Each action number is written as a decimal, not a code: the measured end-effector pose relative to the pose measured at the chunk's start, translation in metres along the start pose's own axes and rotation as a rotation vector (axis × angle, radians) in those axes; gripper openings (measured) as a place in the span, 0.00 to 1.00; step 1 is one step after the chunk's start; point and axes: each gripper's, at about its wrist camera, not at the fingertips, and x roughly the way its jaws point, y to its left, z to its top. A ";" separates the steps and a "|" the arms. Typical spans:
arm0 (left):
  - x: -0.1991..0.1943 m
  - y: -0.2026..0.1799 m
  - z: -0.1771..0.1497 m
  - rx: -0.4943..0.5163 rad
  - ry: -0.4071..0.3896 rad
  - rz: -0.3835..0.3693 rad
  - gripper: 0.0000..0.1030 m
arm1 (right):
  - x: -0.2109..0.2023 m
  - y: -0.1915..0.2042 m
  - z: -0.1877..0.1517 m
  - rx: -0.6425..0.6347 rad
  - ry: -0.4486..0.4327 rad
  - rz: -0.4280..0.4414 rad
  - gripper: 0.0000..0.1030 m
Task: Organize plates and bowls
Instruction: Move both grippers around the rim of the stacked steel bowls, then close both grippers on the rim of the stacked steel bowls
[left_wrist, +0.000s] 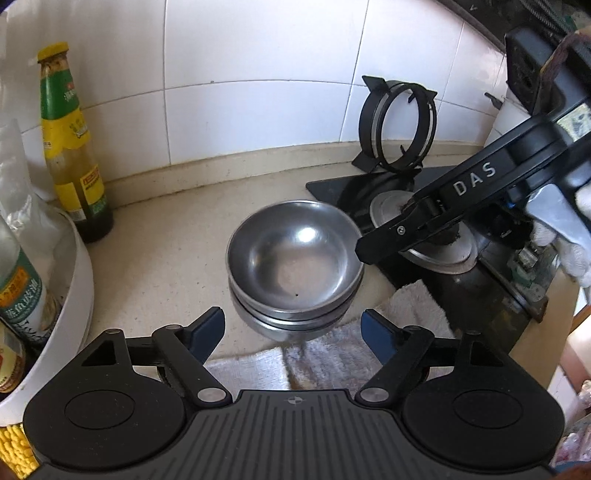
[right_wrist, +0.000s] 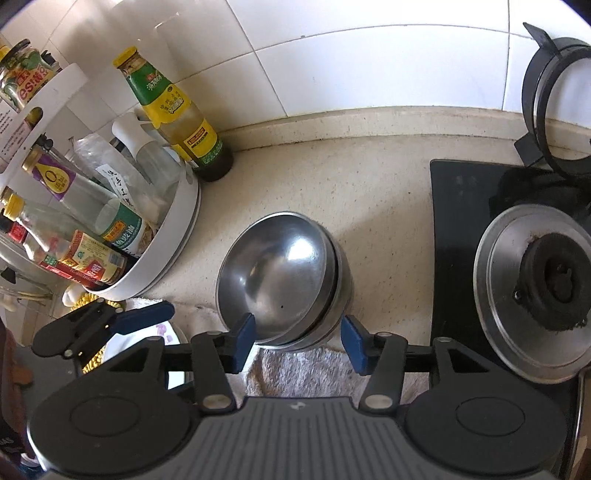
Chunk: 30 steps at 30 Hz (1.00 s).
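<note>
Condiment tray (right_wrist: 177, 236): white, at desk's left edge; sauce bottle (right_wrist: 173, 110) just beside it by the back wall.
Open room: bare desk (right_wrist: 332, 192) between tray and stove (right_wrist: 458, 221).
Bowl stack (right_wrist: 280, 277): steel bowls nested mid-desk, near edge on a towel (right_wrist: 306, 369).
Left gripper (left_wrist: 293, 328): jaws wide, empty, just short of the stack.
Right gripper (right_wrist: 298, 339): jaws wide, either side of the stack's near rim; contact unclear.
</note>
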 end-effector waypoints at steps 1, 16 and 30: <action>0.001 -0.001 -0.001 0.007 -0.001 0.007 0.83 | 0.000 0.001 -0.001 0.000 0.002 -0.001 0.69; 0.009 0.004 -0.010 0.071 0.015 -0.044 0.85 | 0.000 0.012 -0.011 0.045 0.006 -0.054 0.71; 0.037 -0.005 -0.019 0.030 0.057 0.009 0.86 | 0.016 0.007 0.010 0.007 0.033 -0.029 0.87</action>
